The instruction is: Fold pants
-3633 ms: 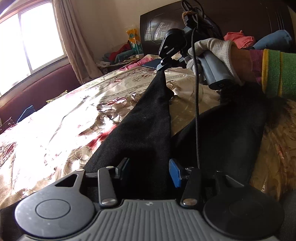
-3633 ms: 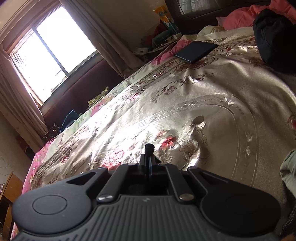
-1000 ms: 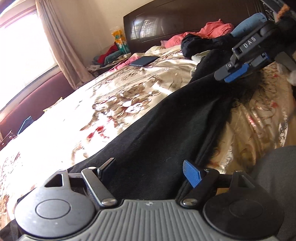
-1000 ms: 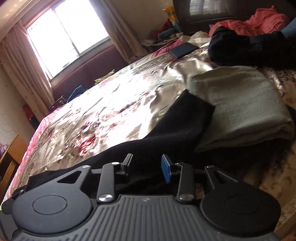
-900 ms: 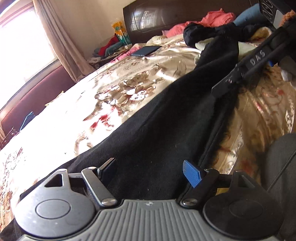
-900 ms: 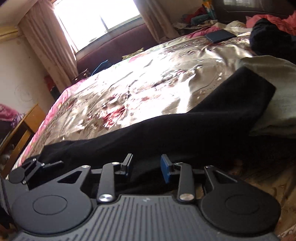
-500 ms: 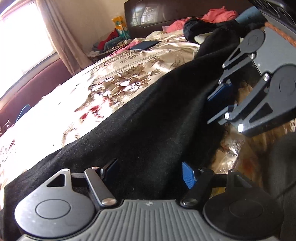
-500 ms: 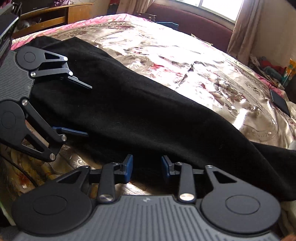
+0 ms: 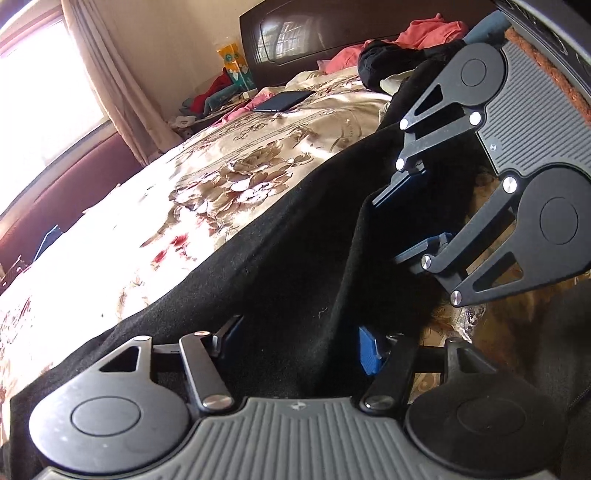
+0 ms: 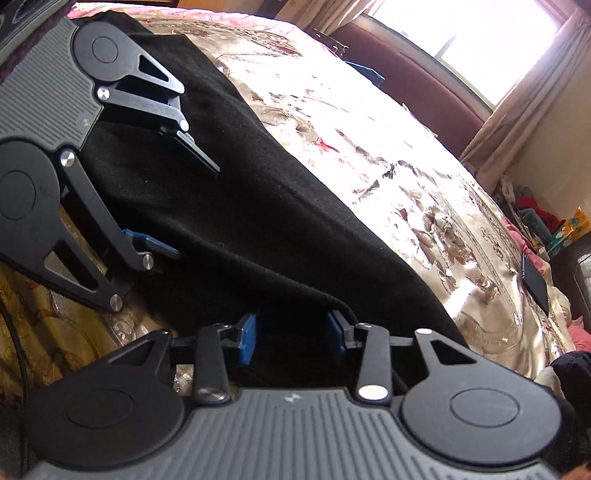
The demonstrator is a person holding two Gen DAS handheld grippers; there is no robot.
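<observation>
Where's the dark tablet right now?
In the left wrist view, the dark tablet lies flat on the floral bedspread near the headboard, beyond the black pants.

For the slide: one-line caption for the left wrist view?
Both tongs, left and right, open around black pants on floral bedspread.

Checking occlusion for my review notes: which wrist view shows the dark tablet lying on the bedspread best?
The left wrist view. There the tablet lies flat near the headboard, its whole dark face visible. The right wrist view shows it only as a thin, foreshortened sliver at the frame's right edge, past the black pants.
</observation>
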